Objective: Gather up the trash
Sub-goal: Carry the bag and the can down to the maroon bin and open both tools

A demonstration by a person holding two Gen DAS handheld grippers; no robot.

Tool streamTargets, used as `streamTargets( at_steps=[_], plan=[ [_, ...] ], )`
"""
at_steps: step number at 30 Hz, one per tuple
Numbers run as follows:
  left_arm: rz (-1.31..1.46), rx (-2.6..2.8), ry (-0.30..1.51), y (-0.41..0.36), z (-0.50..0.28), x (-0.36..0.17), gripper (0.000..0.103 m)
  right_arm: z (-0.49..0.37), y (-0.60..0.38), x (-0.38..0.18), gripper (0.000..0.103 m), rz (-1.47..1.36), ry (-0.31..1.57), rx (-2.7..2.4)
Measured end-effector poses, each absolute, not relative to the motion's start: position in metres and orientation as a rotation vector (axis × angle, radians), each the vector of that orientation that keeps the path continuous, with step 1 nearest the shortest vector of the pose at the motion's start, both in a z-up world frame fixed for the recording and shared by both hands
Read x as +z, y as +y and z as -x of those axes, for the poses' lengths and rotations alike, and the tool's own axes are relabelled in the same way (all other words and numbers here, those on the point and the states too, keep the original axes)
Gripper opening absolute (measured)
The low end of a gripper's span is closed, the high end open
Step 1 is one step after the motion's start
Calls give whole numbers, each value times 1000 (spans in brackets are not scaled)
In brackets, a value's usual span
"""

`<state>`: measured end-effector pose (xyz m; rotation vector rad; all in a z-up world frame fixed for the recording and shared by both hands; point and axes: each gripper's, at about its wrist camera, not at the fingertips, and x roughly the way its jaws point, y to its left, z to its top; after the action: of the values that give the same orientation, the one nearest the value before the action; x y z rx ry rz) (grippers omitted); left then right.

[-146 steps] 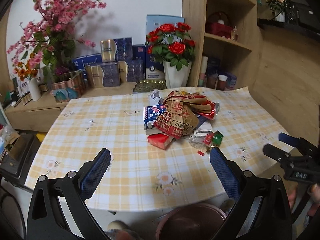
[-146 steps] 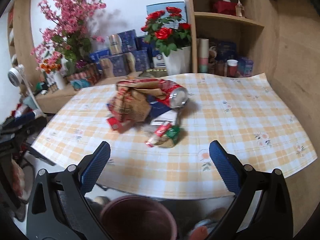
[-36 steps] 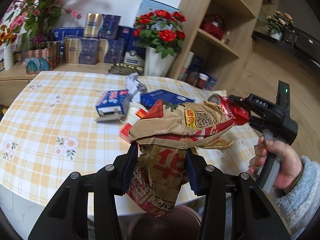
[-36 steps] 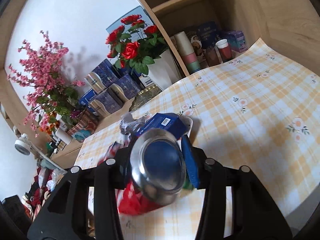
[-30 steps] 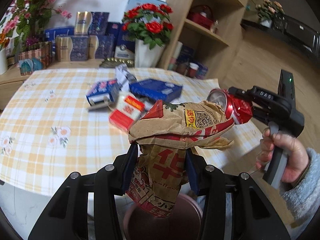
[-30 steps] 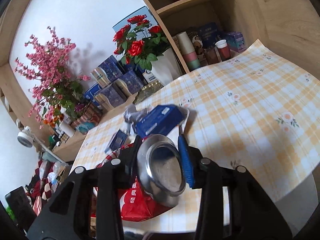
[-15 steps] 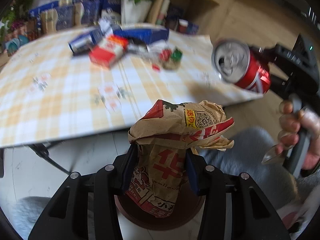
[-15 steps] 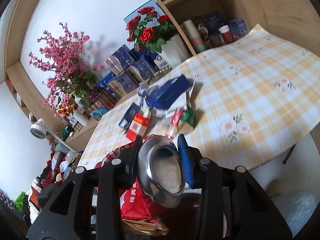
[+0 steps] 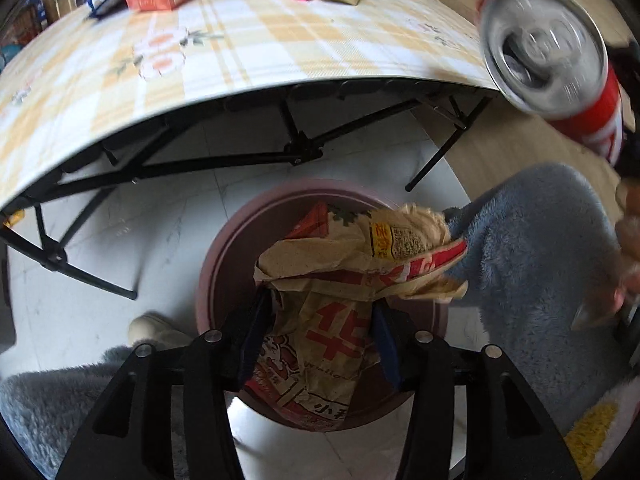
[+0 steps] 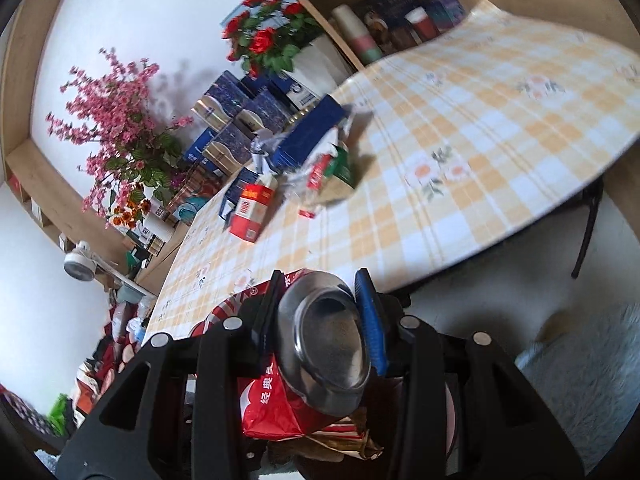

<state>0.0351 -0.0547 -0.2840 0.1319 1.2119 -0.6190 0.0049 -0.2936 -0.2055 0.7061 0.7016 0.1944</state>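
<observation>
1. Left hand-held gripper (image 9: 322, 336) pinches the crumpled paper bag (image 9: 340, 304), hanging right above the maroon bin (image 9: 224, 256) on the floor.
2. Right hand-held gripper (image 10: 320, 312) clamps the red can (image 10: 324, 344).
3. Red carton (image 10: 250, 210), blue box (image 10: 308, 136) and wrappers (image 10: 328, 180) lie mid-surface (image 10: 480, 120).

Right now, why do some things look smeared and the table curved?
Left wrist view: the can and table edge are motion-blurred, while the gripped paper bag stays sharp. Right wrist view: the fisheye lens bends the table; the floor at lower right is blurred.
</observation>
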Motion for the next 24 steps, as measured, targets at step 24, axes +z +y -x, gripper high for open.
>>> streamTargets(
  at_steps=[24],
  plan=[
    [303, -305, 719, 56, -25, -187, 95, -26, -220, -276, 39, -470, 973, 301]
  ],
)
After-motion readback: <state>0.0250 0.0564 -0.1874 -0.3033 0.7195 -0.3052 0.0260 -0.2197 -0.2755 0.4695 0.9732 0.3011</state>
